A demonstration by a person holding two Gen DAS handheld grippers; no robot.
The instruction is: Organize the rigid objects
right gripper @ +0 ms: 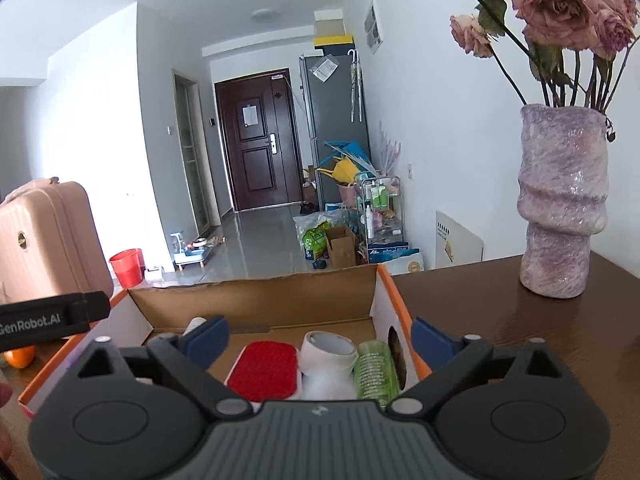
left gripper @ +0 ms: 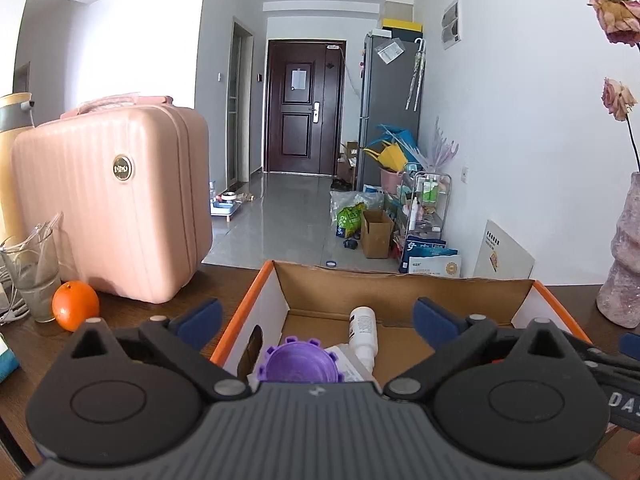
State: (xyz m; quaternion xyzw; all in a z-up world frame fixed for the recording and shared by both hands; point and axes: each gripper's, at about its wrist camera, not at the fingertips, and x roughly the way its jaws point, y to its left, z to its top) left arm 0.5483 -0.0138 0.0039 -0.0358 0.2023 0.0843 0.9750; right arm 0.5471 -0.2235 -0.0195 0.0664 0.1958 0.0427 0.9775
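Cardboard box (left gripper: 400,286), open-topped with plain brown inner walls and orange-edged white outer sides, sits on the dark wooden table (right gripper: 500,312) and holds the rigid things. In the left wrist view a white plastic bottle (left gripper: 363,330) lies flat on the box floor, its long axis running away from the camera, with its narrow end toward the camera and its blunt end toward the far wall. Just beside it on the near side is a purple ribbed lid-like piece (left gripper: 300,365) (round, with knobs around its rim), opening upward. In the right wrist view a red bristly pad in a white frame (right gripper: 265,370) lies flat; next to it is a white roll (right gripper: 326,354) tilted with its round opening up toward the far wall; and beside that, against the box's right wall, a green translucent cylinder (right gripper: 376,372) lies with its long axis pointing away from the camera.

The left gripper (left gripper: 316,314) hangs over the box's left part, jaws spread wide with nothing between them. The right gripper (right gripper: 320,334) hangs over the right part, jaws likewise spread and empty.

Outside the box are a ridged pink case (left gripper: 116,200), an orange (left gripper: 75,310) and a rough, mottled pink vase (right gripper: 560,200).
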